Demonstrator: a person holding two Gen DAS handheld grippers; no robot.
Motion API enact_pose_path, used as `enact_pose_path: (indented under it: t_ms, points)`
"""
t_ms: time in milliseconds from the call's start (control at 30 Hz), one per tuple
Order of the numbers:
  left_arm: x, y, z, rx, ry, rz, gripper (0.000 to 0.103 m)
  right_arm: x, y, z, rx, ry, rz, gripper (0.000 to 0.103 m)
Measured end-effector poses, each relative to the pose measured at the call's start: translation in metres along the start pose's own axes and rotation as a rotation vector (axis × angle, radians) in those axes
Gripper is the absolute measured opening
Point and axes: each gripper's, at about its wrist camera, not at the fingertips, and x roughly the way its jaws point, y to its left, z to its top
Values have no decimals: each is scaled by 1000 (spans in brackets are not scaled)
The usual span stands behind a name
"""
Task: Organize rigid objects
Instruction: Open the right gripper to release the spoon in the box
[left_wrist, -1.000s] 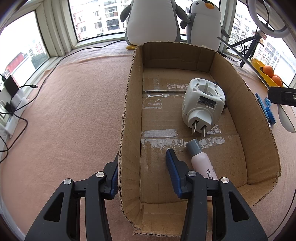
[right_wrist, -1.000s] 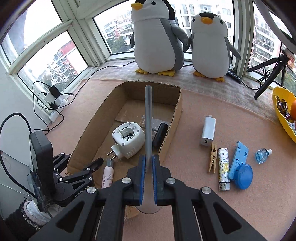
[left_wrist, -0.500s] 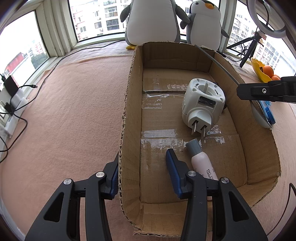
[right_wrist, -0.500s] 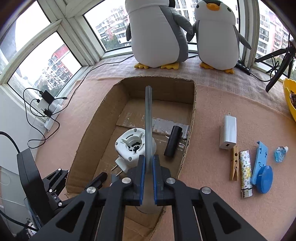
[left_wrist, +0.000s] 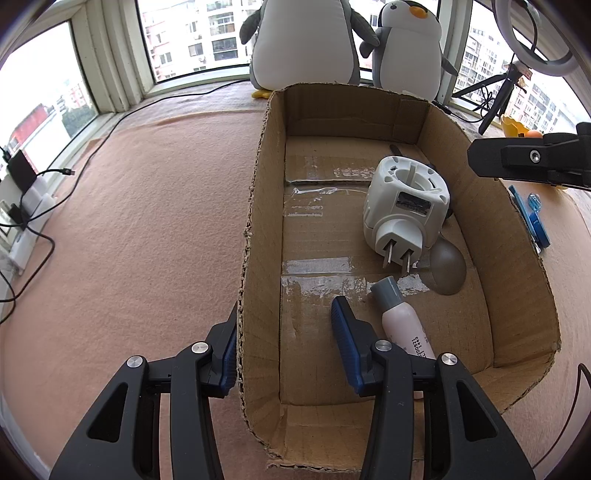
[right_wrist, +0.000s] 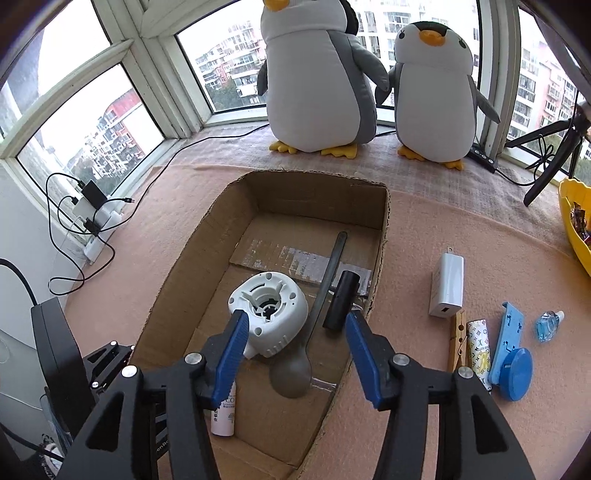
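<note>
The long grey metal spoon (right_wrist: 317, 317) now lies flat on the floor of the open brown cardboard box (right_wrist: 384, 236), its bowl toward the box's near end and its handle running toward the far wall. It rests between the white round plug-in adapter (right_wrist: 267, 314) and the short black cylinder (right_wrist: 341, 304), close against both. A second ago this spoon stood clamped upright in the right gripper (right_wrist: 295, 352); that gripper's jaws have just been opening, and they now stand apart above the box with nothing pressed between the blue pads, the spoon lying free below them. So the drop appears complete, and one more item counts as sorted.

Also in the box, at its near end, lies a pale pink tube with a grey cap (left_wrist: 400, 317). The left gripper (left_wrist: 284, 345) has not moved: its jaws straddle the box's left wall, one pad outside against the cardboard and one inside, apparently steadying it.

Outside the box's right wall, on the pink felt mat (right_wrist: 461, 229), a white charger block (right_wrist: 447, 286), wooden clothespin (right_wrist: 456, 341), patterned lighter (right_wrist: 478, 350), blue plastic clip (right_wrist: 511, 354) and small blue bottle (right_wrist: 546, 326) remain to be gathered.
</note>
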Motion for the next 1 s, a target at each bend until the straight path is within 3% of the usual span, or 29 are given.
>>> enact_pose_path:
  t_ms: [300,567,833,1000]
  points:
    - [0,0,0,1,0,0,45,-10,-3,-2,-15,-26,-26,52]
    - [0,0,0,0,0,0,45,-25,-21,-7,27,-57,10,52]
    - [0,0,0,0,-2,-1,45,-54,-69,-30,38,-72,-16,52]
    - [0,0,0,0,-1,0,45,-71,-103,-48,35,-58,-102,60]
